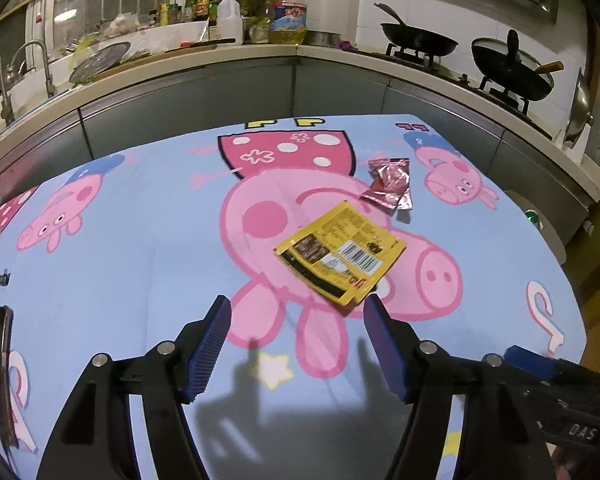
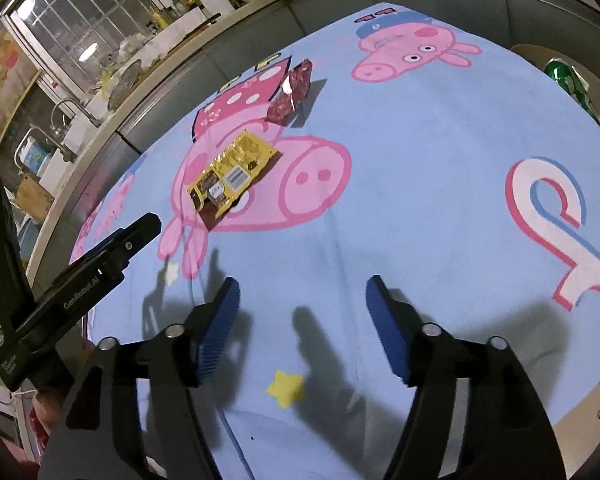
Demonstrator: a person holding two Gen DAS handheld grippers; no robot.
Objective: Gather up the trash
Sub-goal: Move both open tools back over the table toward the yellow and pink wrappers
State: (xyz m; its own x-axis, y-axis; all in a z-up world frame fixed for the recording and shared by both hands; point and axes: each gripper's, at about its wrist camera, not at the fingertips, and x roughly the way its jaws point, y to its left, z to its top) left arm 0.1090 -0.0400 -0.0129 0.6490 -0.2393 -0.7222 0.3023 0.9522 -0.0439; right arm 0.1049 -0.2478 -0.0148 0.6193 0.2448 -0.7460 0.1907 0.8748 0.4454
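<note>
Both tongs, left and right, stood open, empty; yellow sachet judged light, flimsy; best pinched at raised near corner.

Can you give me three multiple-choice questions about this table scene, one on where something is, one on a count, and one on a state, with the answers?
1. Where does the yellow wrapper lie?
A. On the big pig print of the tablecloth
B. On the stove
C. In the sink

2. How many pieces of trash lie on the tablecloth?
A. One
B. Two
C. Four

3. What state is the left hand-held gripper in?
A. Shut on the yellow wrapper
B. Shut on nothing
C. Open, holding nothing

Answers:
1. A, the wrapper rests across the large pink pig's face.
2. B, only the yellow wrapper and the crumpled red wrapper show on the cloth.
3. C, its blue pads stand wide apart with bare cloth between them.
</note>
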